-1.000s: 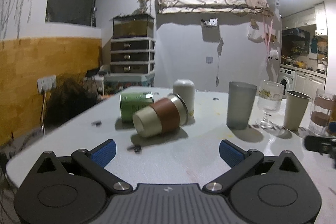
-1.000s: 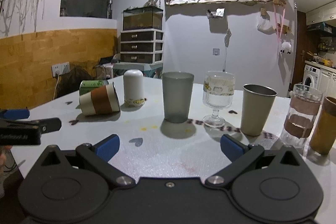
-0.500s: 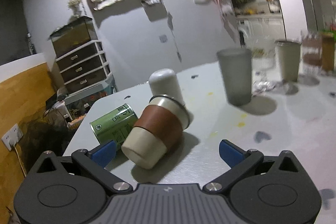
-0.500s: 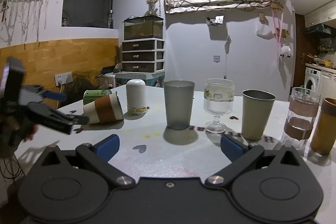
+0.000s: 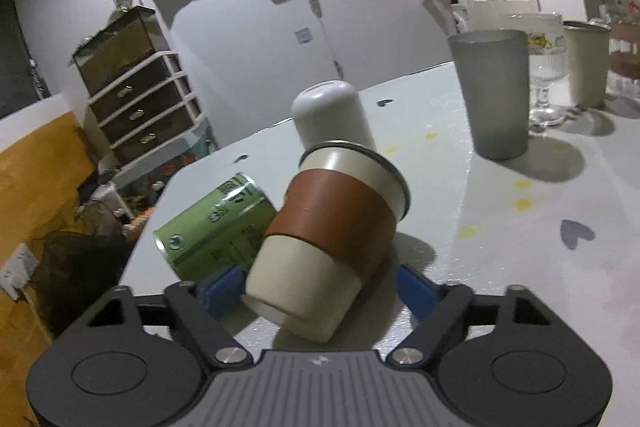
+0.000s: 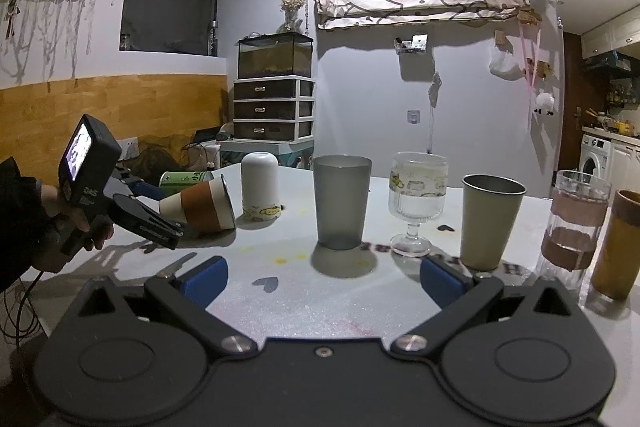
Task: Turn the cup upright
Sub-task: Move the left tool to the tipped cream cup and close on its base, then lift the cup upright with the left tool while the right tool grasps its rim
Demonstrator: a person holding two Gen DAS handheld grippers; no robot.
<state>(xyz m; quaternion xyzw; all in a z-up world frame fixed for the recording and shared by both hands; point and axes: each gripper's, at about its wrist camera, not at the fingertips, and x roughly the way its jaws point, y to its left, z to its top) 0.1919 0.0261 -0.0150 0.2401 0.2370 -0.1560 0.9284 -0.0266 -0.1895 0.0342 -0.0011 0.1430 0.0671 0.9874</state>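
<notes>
**Left gripper closes in around the tipped cup**

My left gripper has moved right up to the cup; half a second ago the cup lay clear ahead of the fingers, and now its pale base sits between the blue pads, which stand apart and have not clamped it. The cup still lies on its side near the left edge of the surface, rim pointing away from me, leaning against the green can, with the white container just behind. From the right wrist view I see the left gripper reaching the cup from the left. My right gripper has stayed put over the near edge, fingers wide apart and holding nothing, facing the grey tumbler.
</notes>
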